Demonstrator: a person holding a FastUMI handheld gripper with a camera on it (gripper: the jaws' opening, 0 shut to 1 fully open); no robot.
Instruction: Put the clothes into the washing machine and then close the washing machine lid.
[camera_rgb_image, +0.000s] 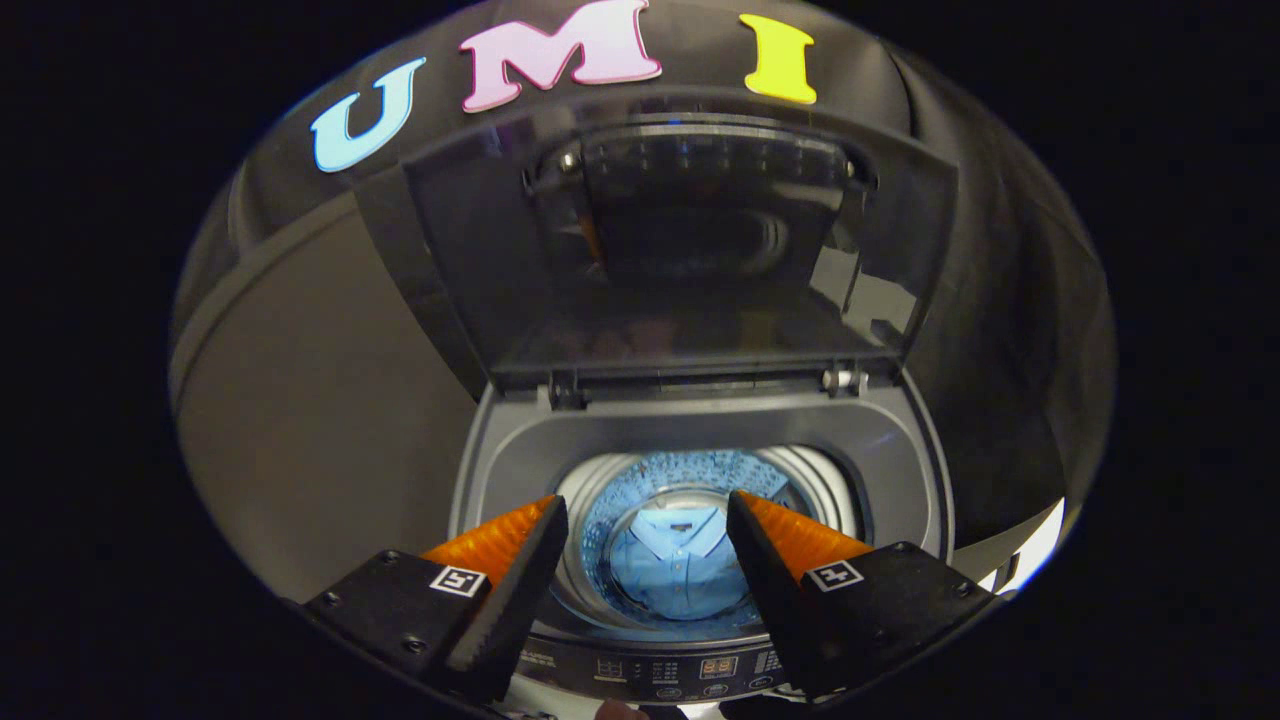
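A: How is the tool (647, 520) seen?
B: Its fingers are spread apart, nothing gripped.
A: And the light-blue collared shirt (672, 565)?
B: Laid beyond them, inside the grey top-loading washing machine (700, 430), its dark glass lid (690, 230) raised upright

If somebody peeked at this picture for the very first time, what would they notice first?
Probably the light blue collared shirt lying at the bottom of the round shiny drum of the grey top-loading washing machine, seen between the two fingers of the open, empty gripper held above the opening. Next comes the big dark glass lid, standing open and upright behind the drum.
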